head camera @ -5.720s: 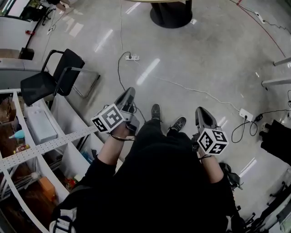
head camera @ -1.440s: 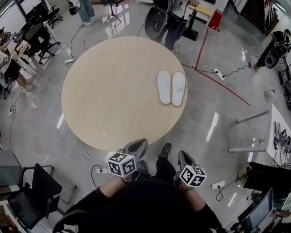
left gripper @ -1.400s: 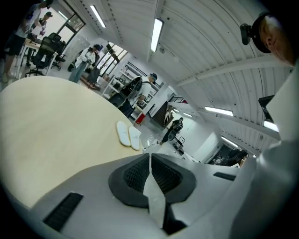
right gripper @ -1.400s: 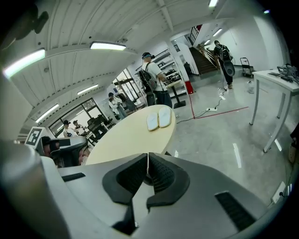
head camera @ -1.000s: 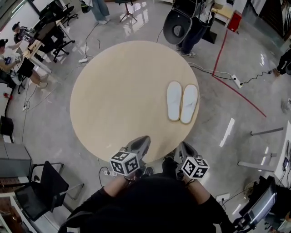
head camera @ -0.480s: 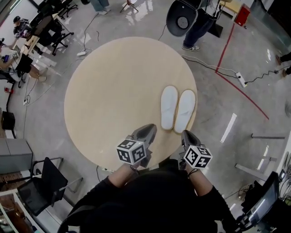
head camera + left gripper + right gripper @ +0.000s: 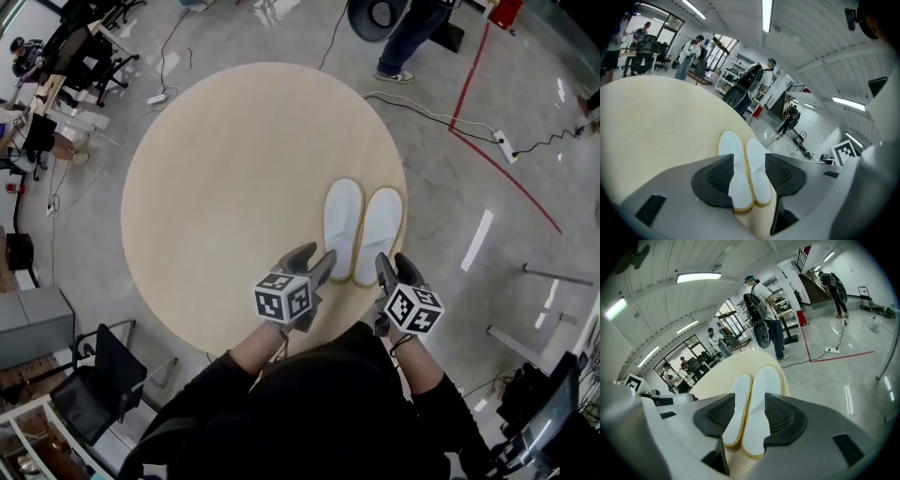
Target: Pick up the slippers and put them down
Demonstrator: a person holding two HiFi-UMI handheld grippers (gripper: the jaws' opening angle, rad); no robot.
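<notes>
Two white slippers with tan edging lie side by side, soles up, on the round beige table (image 7: 216, 169): the left slipper (image 7: 342, 225) and the right slipper (image 7: 380, 232). My left gripper (image 7: 316, 265) is just short of the left slipper's heel; its jaws are opening, with nothing gripped. My right gripper (image 7: 385, 270) is at the right slipper's heel, its jaws also opening and holding nothing. In the left gripper view both slippers (image 7: 740, 173) show through the gap of the left gripper (image 7: 749, 180). The right gripper view frames the slippers (image 7: 757, 413) likewise between the jaws of the right gripper (image 7: 746, 420).
The slippers sit near the table's right front rim (image 7: 398, 246). A person (image 7: 412, 37) stands beyond the table. Cables and a power strip (image 7: 502, 145) lie on the floor by a red line (image 7: 511, 178). A black chair (image 7: 98, 380) stands at lower left.
Both grippers have moved forward and down over the table's near edge to the slippers' heels. Their jaws, shut before, now stand apart.
</notes>
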